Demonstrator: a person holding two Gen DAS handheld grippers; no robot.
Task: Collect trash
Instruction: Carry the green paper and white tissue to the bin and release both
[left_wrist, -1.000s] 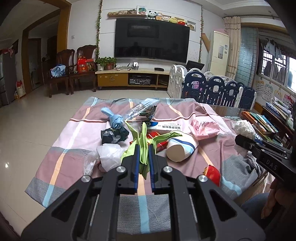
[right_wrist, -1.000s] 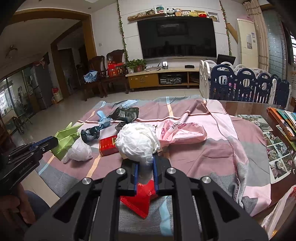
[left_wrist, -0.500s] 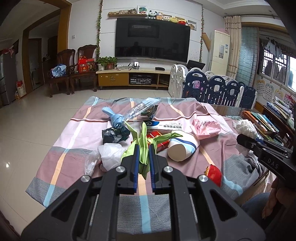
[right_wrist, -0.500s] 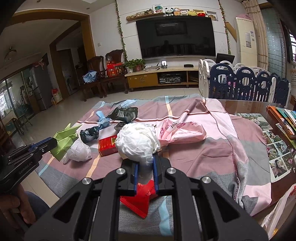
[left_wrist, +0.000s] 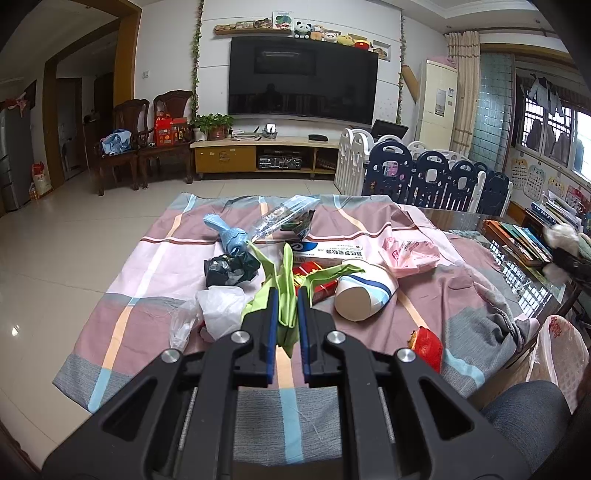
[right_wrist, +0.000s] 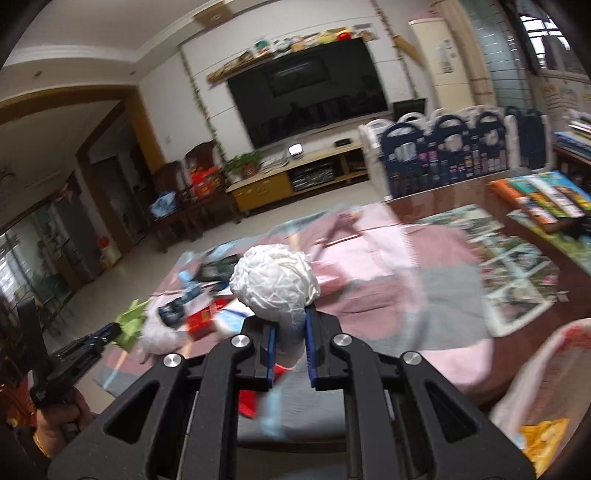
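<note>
My left gripper (left_wrist: 284, 295) is shut on a crumpled green paper (left_wrist: 284, 291) and holds it above the striped cloth (left_wrist: 147, 295). My right gripper (right_wrist: 290, 317) is shut on a white crumpled paper ball (right_wrist: 275, 286), lifted over the cloth's right part; that view is blurred and tilted. In the left wrist view the white ball (left_wrist: 561, 236) and right gripper show at the far right edge. On the cloth lie a paper cup (left_wrist: 364, 291), a pink bag (left_wrist: 410, 254), a red wrapper (left_wrist: 426, 345), a black wad (left_wrist: 231, 269), a white plastic bag (left_wrist: 218, 306) and a blue wad (left_wrist: 229, 232).
A plastic bag (right_wrist: 546, 391) with red print hangs open at the lower right, an orange wrapper (right_wrist: 543, 435) inside it. Books (left_wrist: 517, 240) lie on the glass table to the right. A person's knee (left_wrist: 524, 424) is near the front edge. A playpen fence (left_wrist: 436, 181) stands behind.
My right gripper has swung to the right with the white paper ball and rolled, so its view tilts and blurs. The left gripper has stayed still with the green paper.
</note>
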